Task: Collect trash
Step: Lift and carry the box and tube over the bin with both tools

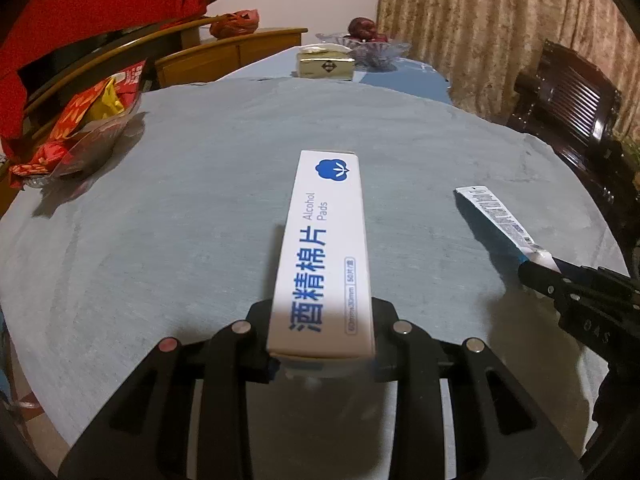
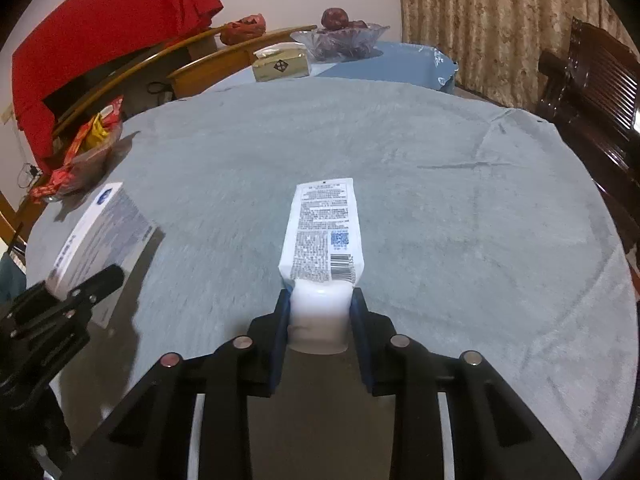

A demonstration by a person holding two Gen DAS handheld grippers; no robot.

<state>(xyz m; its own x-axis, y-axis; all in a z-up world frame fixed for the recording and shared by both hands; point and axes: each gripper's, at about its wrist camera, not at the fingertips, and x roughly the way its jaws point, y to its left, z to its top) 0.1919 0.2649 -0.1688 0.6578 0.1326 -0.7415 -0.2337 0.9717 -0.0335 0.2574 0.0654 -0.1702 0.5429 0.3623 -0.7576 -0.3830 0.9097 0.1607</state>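
My left gripper [image 1: 322, 344] is shut on a white alcohol pads box [image 1: 326, 248] with blue lettering, held above the grey tablecloth [image 1: 200, 200]. The same box shows at the left of the right wrist view [image 2: 100, 240], with the left gripper [image 2: 84, 292] on it. My right gripper [image 2: 320, 312] is shut on the white cap end of a white tube [image 2: 322, 232] with printed text and a barcode. In the left wrist view the tube [image 1: 496, 220] sticks out of the right gripper [image 1: 540, 264] at the right.
A glass dish of red and yellow snack packets [image 1: 76, 132] stands at the table's left edge. A tissue box [image 2: 282, 65] and a glass fruit bowl [image 2: 340, 40] stand at the far end. A dark wooden chair [image 2: 592, 92] is at the right, wooden chairs [image 1: 224, 56] at the far left.
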